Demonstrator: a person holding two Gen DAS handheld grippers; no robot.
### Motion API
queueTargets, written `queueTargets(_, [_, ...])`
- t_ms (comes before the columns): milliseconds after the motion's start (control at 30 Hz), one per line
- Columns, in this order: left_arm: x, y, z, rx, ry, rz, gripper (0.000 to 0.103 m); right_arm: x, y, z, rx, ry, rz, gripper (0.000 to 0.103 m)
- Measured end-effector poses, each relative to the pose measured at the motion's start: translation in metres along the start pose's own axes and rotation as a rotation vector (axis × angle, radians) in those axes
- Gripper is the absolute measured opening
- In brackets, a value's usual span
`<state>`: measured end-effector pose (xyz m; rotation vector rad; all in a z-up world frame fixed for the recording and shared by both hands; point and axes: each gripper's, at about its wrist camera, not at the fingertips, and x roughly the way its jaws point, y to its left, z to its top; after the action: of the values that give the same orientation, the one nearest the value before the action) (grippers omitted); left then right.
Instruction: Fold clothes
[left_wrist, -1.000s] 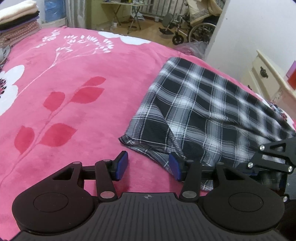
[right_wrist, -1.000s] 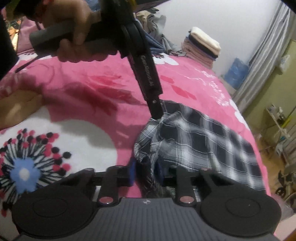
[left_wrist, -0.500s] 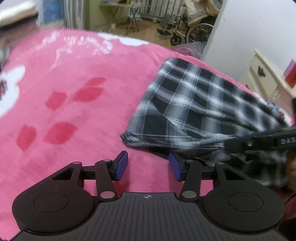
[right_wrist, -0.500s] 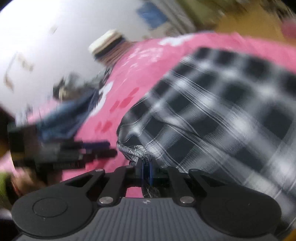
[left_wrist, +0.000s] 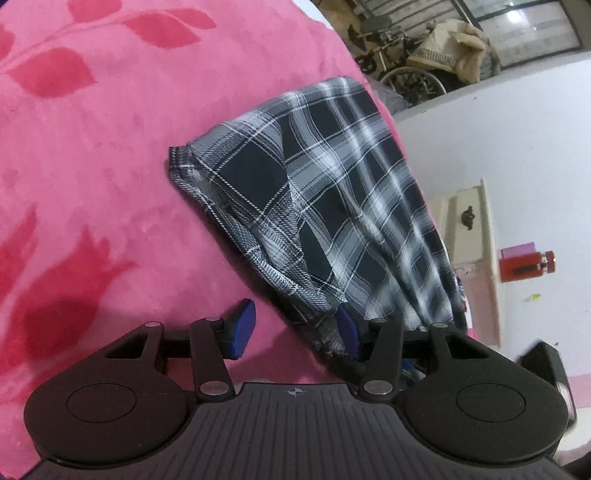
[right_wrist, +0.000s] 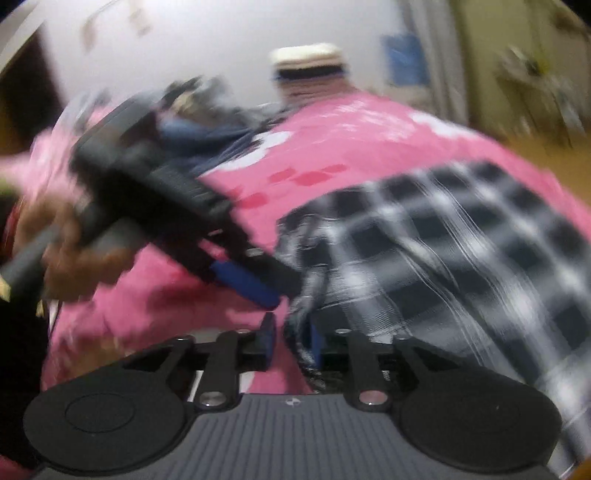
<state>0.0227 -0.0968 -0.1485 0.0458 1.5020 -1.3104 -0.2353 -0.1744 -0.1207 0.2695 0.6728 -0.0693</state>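
Note:
A black-and-white plaid garment (left_wrist: 332, 206) lies folded on the pink floral bedspread (left_wrist: 110, 166). My left gripper (left_wrist: 293, 330) is open, its blue pads apart; the garment's near corner lies between them, against the right pad. In the blurred right wrist view, my right gripper (right_wrist: 290, 338) has its jaws slightly apart with the garment's bunched edge (right_wrist: 306, 332) between them. The left gripper (right_wrist: 243, 280) shows there just left of the garment (right_wrist: 461, 258), held by a hand.
A cream dresser (left_wrist: 476, 258) with a red box stands by the white wall on the right. A wheelchair (left_wrist: 402, 74) and clutter sit beyond the bed. A stack of folded towels (right_wrist: 310, 70) and dark clothes (right_wrist: 207, 129) lie at the bed's far side.
The left gripper has swung and tilted toward the garment's near corner. The right gripper's jaws, shut on the fabric half a second ago, have parted slightly, and it keeps moving fast.

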Motion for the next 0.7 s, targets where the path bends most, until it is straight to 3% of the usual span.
queueTargets(100, [-0.001,-0.004,0.000,0.039,-0.015,0.016,0.046,-0.006,0.014,-0.001,-0.105,0.007,0.012,0.032])
queueTargets(167, [-0.003,-0.005,-0.002,0.059,-0.021,0.027,0.042,-0.011,0.011,0.003,-0.105,0.006,0.038,0.032])
queueTargets(333, [-0.004,-0.007,-0.007,0.114,-0.027,0.062,0.038,-0.016,-0.016,0.020,0.008,-0.021,0.005,0.032])
queueTargets(500, [-0.005,-0.013,-0.011,0.168,-0.028,0.111,0.034,0.007,-0.017,0.032,-0.088,0.054,-0.079,0.031])
queueTargets(700, [-0.004,-0.013,-0.016,0.179,-0.029,0.135,0.034,0.033,-0.008,0.040,-0.171,0.112,-0.089,0.031])
